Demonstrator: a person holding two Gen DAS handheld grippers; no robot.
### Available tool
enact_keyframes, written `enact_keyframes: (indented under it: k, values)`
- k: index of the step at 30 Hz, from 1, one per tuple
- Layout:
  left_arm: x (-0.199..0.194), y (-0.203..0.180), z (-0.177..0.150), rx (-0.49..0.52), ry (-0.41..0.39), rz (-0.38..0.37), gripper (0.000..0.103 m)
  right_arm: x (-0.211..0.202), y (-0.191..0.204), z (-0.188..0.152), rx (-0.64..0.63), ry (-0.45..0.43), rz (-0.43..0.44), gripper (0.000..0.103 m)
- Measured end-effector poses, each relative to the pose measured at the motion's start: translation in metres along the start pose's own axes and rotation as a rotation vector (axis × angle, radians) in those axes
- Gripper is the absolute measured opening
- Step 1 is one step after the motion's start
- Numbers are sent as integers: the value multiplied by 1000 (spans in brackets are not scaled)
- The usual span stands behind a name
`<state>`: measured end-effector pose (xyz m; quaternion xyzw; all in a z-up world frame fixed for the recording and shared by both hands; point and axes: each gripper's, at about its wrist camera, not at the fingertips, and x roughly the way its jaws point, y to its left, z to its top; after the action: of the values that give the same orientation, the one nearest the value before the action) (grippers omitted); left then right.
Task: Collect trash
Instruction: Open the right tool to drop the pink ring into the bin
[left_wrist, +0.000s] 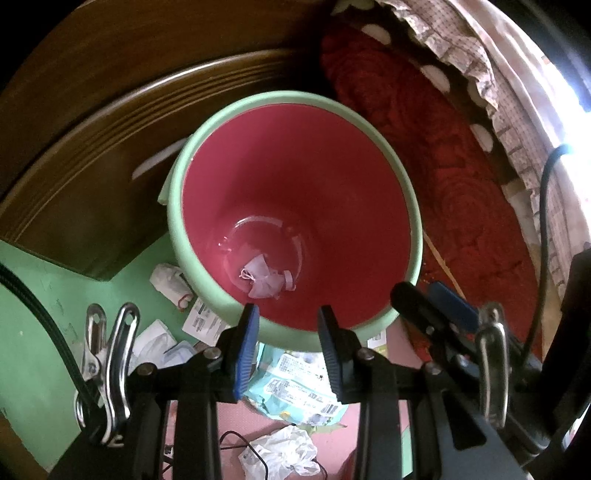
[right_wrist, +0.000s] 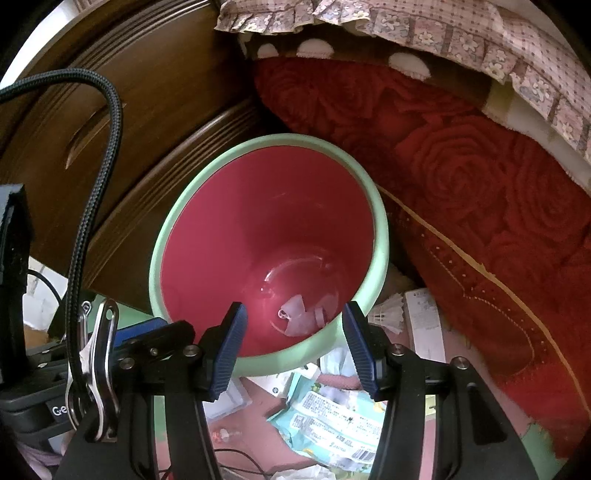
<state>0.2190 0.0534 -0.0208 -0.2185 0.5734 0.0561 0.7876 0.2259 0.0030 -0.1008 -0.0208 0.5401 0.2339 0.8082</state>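
Trash lies in two places: one crumpled pale wrapper (left_wrist: 264, 278) sits at the bottom of the bin (left_wrist: 369, 122), and the rest is scattered on the floor at the bin's near side. The bin, green-rimmed and red inside, fills the centre of both wrist views, wedged between dark wooden furniture (left_wrist: 92, 166) in the upper left and a red rose-patterned blanket (left_wrist: 461, 192) on the right. In the left wrist view the left gripper (left_wrist: 288, 325) hangs over the bin's near rim, its blue pads apart with nothing between them. The right gripper (right_wrist: 293, 325) hovers above the same rim in its own view, jaws spread wider and likewise empty. Below the left gripper's fingers a light green printed packet (left_wrist: 295, 391) lies on the pink floor, with a crumpled white bag (left_wrist: 280, 454) lower still and small white wrappers (left_wrist: 170, 284) at the lower left. A shuttlecock (right_wrist: 389, 314) rests just right of the bin in the right wrist view.
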Motion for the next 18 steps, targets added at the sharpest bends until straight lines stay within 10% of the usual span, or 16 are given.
enact_keyframes:
  k: [18]
  values:
    - [-21, 5, -17, 25, -6, 12, 34, -8, -8, -17, 81, 78, -18, 55]
